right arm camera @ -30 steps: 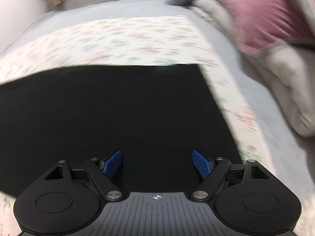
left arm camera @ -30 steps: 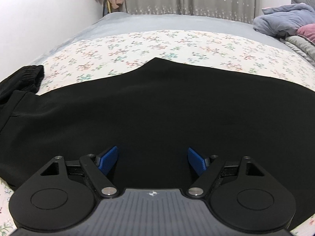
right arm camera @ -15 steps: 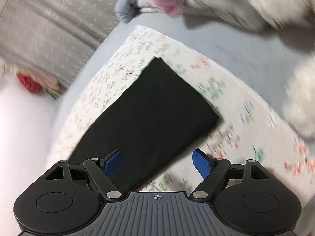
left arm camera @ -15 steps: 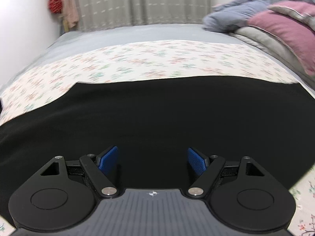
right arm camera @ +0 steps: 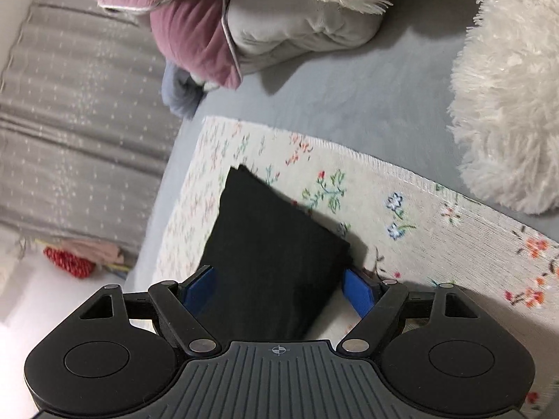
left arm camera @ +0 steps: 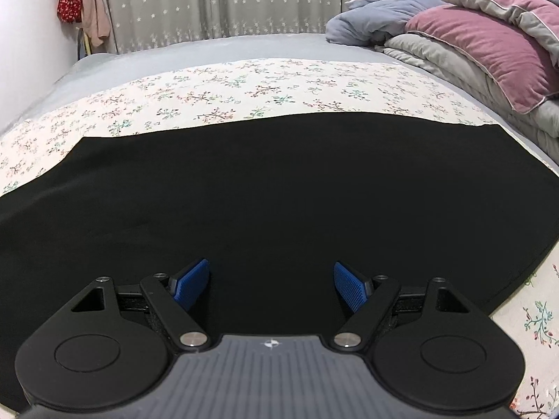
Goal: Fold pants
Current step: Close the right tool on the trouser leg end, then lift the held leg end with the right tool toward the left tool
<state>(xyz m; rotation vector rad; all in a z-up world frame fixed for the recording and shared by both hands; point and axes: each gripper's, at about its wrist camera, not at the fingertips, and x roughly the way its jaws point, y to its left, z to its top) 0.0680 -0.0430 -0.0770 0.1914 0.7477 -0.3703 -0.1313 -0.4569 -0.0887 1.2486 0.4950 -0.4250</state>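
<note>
Both grippers, left gripper point(left arm camera: 270, 281) and rolled right gripper point(right arm camera: 279, 289), tilt down over black pants point(left arm camera: 279, 192), jaws open.

I see the black pants point(left arm camera: 272, 188) spread flat on the bed, a plain dark cloth without visible folds or creases. From my left gripper point(left arm camera: 271, 284) they fill the space ahead and between the blue pads, running off to the left and ending at a squared edge off to the right; their far edge runs fairly straight, dipping towards the gripper at the left. From my right gripper point(right arm camera: 277, 291) the pants point(right arm camera: 269, 255) show as a narrow end with a square hem, lying between the wide-apart pads and reaching away ahead, the hem corner pointing up and left. Neither pad presses the cloth.
</note>
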